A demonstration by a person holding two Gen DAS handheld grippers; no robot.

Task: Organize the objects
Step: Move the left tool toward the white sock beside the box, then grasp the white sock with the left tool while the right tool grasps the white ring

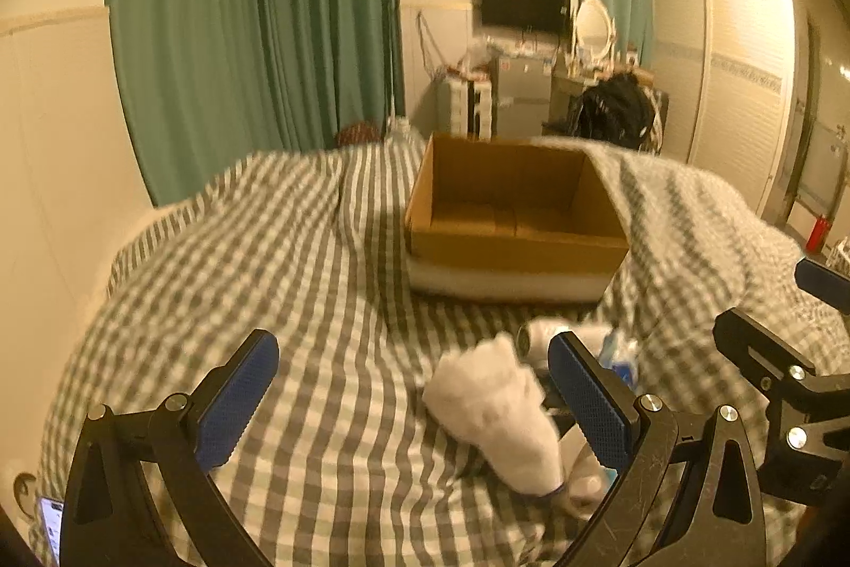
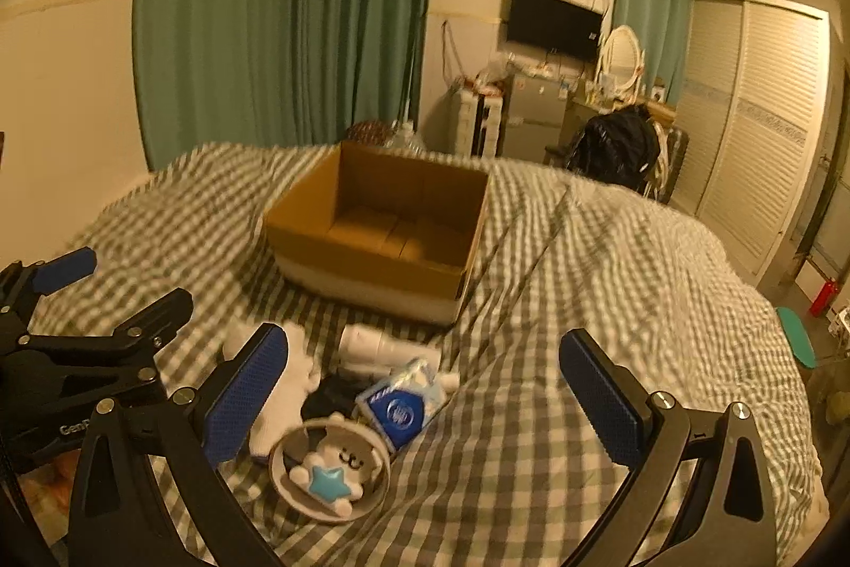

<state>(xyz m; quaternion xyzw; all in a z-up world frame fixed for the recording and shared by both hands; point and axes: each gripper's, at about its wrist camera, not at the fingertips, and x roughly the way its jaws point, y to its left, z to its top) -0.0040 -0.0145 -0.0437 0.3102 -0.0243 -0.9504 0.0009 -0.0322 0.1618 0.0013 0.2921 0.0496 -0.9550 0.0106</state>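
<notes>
An open empty cardboard box (image 1: 510, 216) (image 2: 382, 221) stands on the checked bed. In front of it lies a small pile: a white sock (image 1: 499, 413) (image 2: 287, 386), a white tube (image 2: 382, 344) (image 1: 542, 336), a blue tissue pack (image 2: 401, 407) (image 1: 619, 354), a dark item (image 2: 332, 394) and a ring-shaped bear toy with a blue star (image 2: 329, 468). My left gripper (image 1: 414, 402) is open and empty, its right finger beside the sock. My right gripper (image 2: 425, 407) is open and empty, hovering over the pile's right side.
The checked cover (image 1: 297, 259) is rumpled, with a raised fold right of the box (image 2: 584, 216). A phone (image 1: 50, 522) lies at the bed's near left. Green curtains (image 2: 281, 14), a dresser, a fridge and a wardrobe (image 2: 759, 142) stand beyond the bed.
</notes>
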